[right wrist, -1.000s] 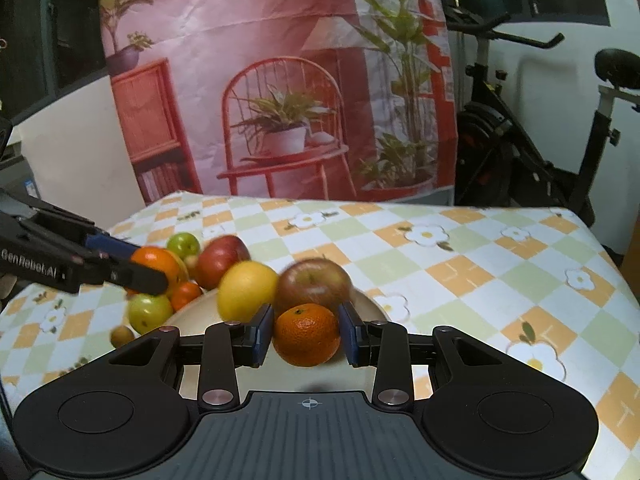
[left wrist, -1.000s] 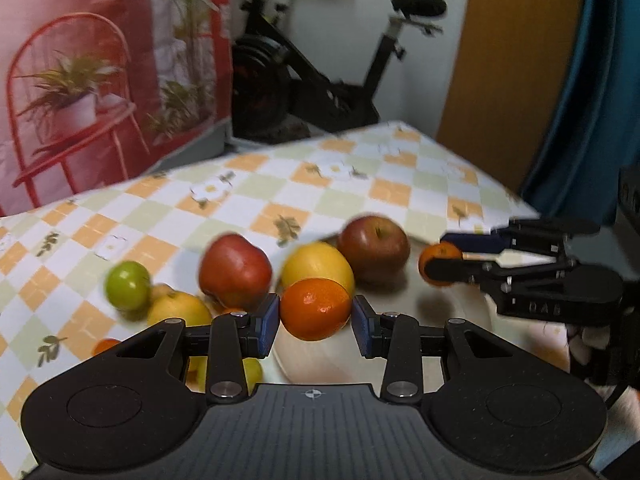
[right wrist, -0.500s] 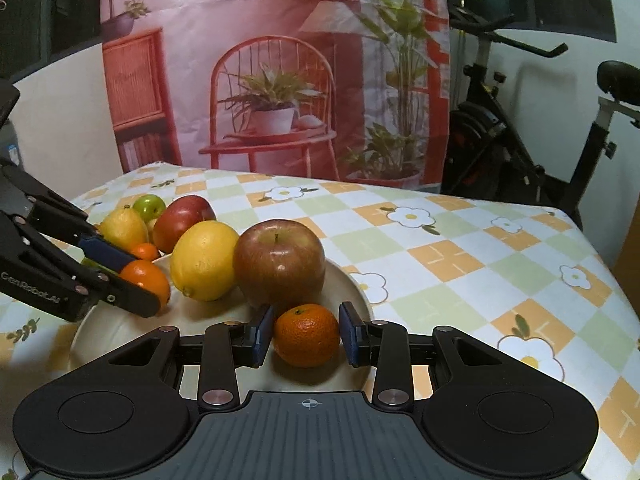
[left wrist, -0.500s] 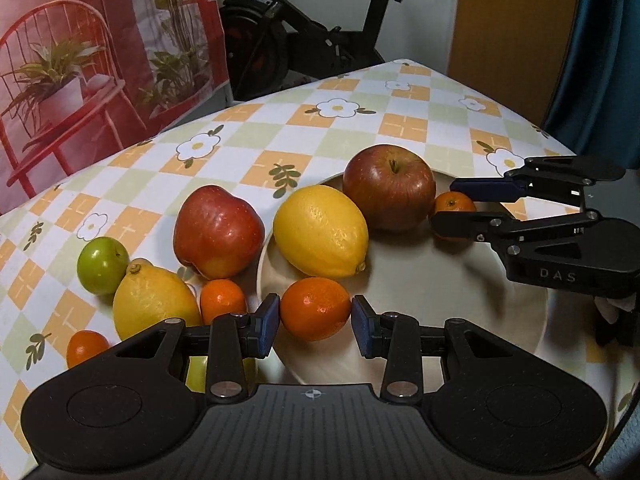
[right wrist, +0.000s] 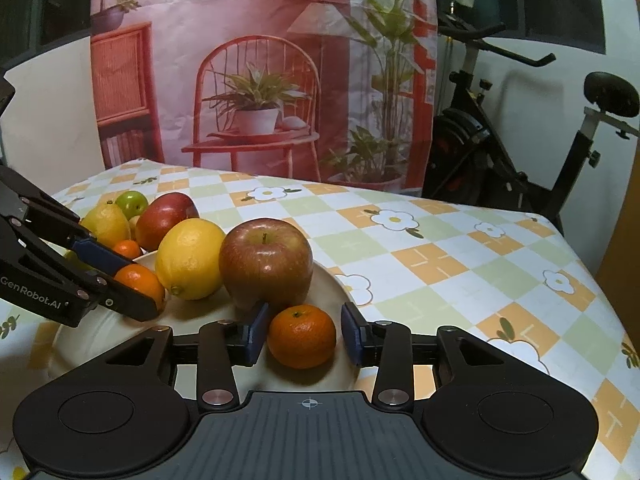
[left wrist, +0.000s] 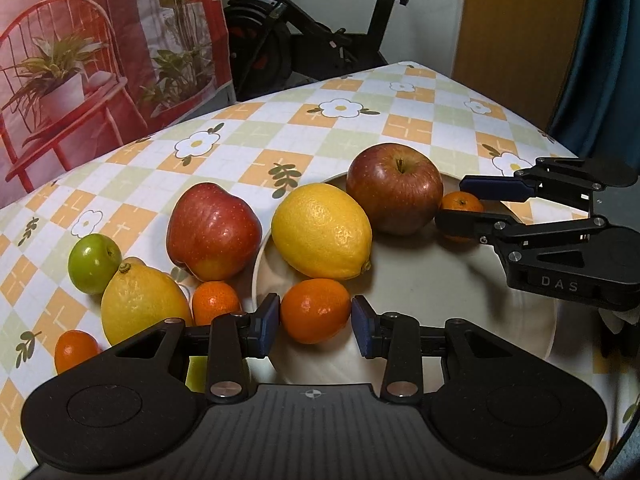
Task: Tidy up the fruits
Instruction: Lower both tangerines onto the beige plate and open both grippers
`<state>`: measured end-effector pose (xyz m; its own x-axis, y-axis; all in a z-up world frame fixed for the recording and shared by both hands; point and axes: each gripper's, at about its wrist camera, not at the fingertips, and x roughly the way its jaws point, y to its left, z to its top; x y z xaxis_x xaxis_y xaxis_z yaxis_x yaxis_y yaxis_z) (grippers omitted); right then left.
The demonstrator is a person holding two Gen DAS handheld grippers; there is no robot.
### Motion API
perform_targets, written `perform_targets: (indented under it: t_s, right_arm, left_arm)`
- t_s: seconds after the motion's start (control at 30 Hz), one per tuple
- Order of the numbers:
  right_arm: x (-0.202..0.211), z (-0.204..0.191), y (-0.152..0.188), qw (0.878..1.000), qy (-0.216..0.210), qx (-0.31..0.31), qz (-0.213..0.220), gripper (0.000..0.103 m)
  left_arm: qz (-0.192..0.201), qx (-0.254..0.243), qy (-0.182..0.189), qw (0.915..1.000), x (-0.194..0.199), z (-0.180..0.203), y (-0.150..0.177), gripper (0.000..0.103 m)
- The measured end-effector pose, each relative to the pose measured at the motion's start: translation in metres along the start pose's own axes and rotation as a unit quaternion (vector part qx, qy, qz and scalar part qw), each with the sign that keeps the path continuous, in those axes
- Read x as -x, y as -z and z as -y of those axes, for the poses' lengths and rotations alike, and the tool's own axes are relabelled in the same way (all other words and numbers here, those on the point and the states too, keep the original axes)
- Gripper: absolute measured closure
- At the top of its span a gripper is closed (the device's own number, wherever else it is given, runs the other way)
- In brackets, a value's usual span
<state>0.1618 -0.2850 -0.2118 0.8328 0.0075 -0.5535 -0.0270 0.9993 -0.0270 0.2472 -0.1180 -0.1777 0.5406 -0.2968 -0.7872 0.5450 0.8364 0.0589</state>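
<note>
My left gripper (left wrist: 315, 326) is shut on a mandarin (left wrist: 316, 310) at the near left rim of the cream plate (left wrist: 440, 300). In the right wrist view the same gripper (right wrist: 138, 288) shows at the left with that mandarin (right wrist: 140, 280). My right gripper (right wrist: 302, 334) straddles a second mandarin (right wrist: 301, 336) resting on the plate (right wrist: 100, 332). Its jaws are opening, and a thin gap shows at each pad. A lemon (left wrist: 322, 230) and a dark red apple (left wrist: 394, 188) also lie on the plate.
Left of the plate on the checked tablecloth (left wrist: 340, 132) lie a red apple (left wrist: 212, 232), a second lemon (left wrist: 140, 304), a green fruit (left wrist: 94, 258) and two small mandarins (left wrist: 216, 300). An exercise bike (right wrist: 520, 152) stands beyond the table's far edge.
Both grippers have sunk to the plate with their mandarins. The right gripper's pads have parted from its mandarin, which now rests on the plate.
</note>
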Motion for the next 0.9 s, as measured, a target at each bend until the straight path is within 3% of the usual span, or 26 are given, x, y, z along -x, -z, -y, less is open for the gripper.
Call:
perform_targets:
  t_s: [0.23, 0.53, 0.63, 0.67, 0.7, 0.9]
  right_arm:
    - [0.001, 0.001, 0.000, 1.000, -0.006, 0.001, 0.001, 0.061]
    - [0.003, 0.001, 0.001, 1.000, -0.006, 0.003, 0.009, 0.058]
    - [0.007, 0.001, 0.001, 1.000, -0.010, 0.006, 0.018, 0.052]
    - [0.007, 0.000, 0.000, 1.000, -0.005, 0.007, 0.020, 0.041]
    - [0.008, 0.001, 0.000, 1.000, 0.002, 0.005, 0.022, 0.040]
    - [0.009, 0.003, 0.001, 1.000, 0.003, 0.002, 0.025, 0.039]
  left_arm:
    - [0.003, 0.020, -0.001, 0.9998, 0.001, 0.000, 0.000, 0.060]
    - [0.018, 0.045, 0.006, 0.9988, 0.010, 0.002, 0.001, 0.051]
    - [0.023, 0.056, 0.008, 0.9981, 0.012, 0.004, 0.004, 0.050]
    - [0.024, 0.062, 0.008, 0.9978, 0.014, 0.004, 0.006, 0.050]
    - [0.026, 0.070, 0.007, 0.9972, 0.015, 0.005, 0.008, 0.050]
    - [0.053, 0.084, 0.001, 0.9950, 0.024, 0.012, 0.014, 0.050]
